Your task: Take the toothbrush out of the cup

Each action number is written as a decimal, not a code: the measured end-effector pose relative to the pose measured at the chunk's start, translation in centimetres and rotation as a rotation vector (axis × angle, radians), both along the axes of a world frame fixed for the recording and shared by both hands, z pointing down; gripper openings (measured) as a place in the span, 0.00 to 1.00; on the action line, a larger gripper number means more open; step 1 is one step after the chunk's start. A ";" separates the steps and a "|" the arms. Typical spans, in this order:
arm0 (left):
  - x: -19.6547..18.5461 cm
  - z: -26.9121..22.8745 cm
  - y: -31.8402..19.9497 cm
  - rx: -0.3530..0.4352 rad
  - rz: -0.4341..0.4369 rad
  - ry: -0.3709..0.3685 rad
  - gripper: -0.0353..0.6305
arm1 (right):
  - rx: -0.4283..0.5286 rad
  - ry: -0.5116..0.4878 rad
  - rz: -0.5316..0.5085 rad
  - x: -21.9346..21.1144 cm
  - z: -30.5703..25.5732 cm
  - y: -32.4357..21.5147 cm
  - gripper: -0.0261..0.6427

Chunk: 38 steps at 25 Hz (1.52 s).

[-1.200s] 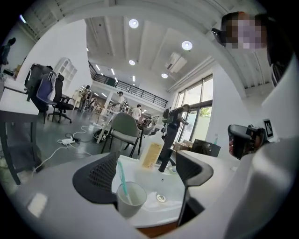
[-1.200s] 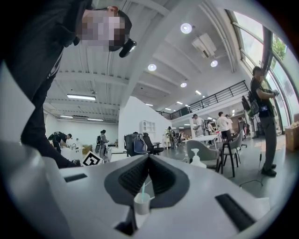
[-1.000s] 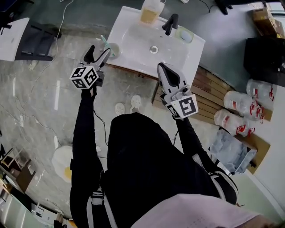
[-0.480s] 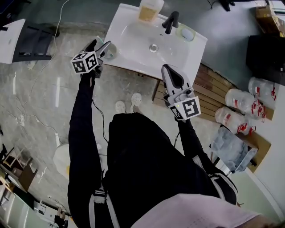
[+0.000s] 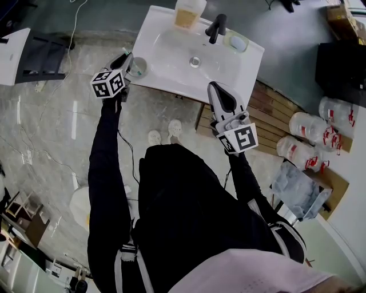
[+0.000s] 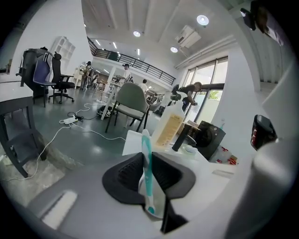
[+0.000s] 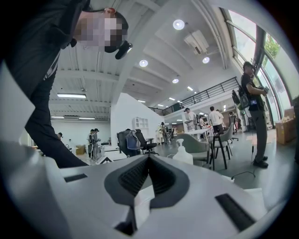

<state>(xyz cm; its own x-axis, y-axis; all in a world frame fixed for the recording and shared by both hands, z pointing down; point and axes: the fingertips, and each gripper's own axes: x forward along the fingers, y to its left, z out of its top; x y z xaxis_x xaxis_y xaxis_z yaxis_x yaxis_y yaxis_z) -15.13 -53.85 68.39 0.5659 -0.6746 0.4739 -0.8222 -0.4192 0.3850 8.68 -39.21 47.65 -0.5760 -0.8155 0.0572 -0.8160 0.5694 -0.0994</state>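
Two grippers are out over the white ceramic basin [image 5: 171, 54]. My left gripper [image 5: 127, 60] [image 6: 145, 158] is closing its jaws on the teal-and-white toothbrush [image 6: 147, 172], and the black pads press its handle from both sides. The brush stands upright in the small pale cup [image 5: 139, 66] at the basin's front left corner. My right gripper [image 5: 214, 90] [image 7: 148, 161] hovers at the basin's front right edge, jaws together with nothing between them. A black tap [image 5: 216, 27] and a clear bottle of yellowish liquid [image 5: 187, 11] stand at the back rim.
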 end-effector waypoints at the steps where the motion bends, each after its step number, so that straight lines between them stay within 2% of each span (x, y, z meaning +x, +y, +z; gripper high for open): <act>1: 0.1 -0.3 0.0 0.008 0.004 0.003 0.15 | 0.001 0.001 -0.001 0.0 -0.1 0.0 0.04; 6: 0.4 -2.2 0.2 0.065 0.045 -0.012 0.14 | 0.012 0.002 -0.002 0.0 -0.7 0.3 0.04; 11: -0.5 -4.8 0.5 0.136 0.035 0.009 0.14 | 0.030 0.004 -0.006 -0.6 -1.6 0.7 0.04; 17: -0.7 -12.7 2.9 0.299 0.045 0.061 0.14 | 0.068 -0.009 -0.021 -1.7 -3.9 1.9 0.04; 22: -0.7 -21.3 8.1 0.469 0.067 0.053 0.14 | 0.089 -0.037 -0.012 -2.0 -6.5 3.5 0.04; 26: -0.8 -26.9 13.5 0.567 0.052 0.050 0.14 | 0.112 -0.051 0.006 -1.9 -8.9 5.5 0.04; 30: -1.2 -30.6 18.6 0.652 0.040 -0.004 0.14 | 0.135 -0.059 0.012 -2.6 -11.1 7.8 0.05; 34: -0.9 -32.3 22.9 0.695 0.046 -0.058 0.14 | 0.139 -0.059 0.006 -3.4 -12.2 10.0 0.05; 38: -0.4 -32.8 26.2 0.688 0.047 -0.053 0.14 | 0.135 -0.064 0.014 -3.6 -12.6 11.8 0.05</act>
<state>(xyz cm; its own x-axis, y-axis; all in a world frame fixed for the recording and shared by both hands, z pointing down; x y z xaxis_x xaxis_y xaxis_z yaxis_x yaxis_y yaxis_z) -15.56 -27.61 35.54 0.5896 -0.8073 -0.0254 -0.8077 -0.5892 -0.0218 5.07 -27.43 35.05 -0.5633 -0.8213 -0.0900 -0.8186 0.5696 -0.0744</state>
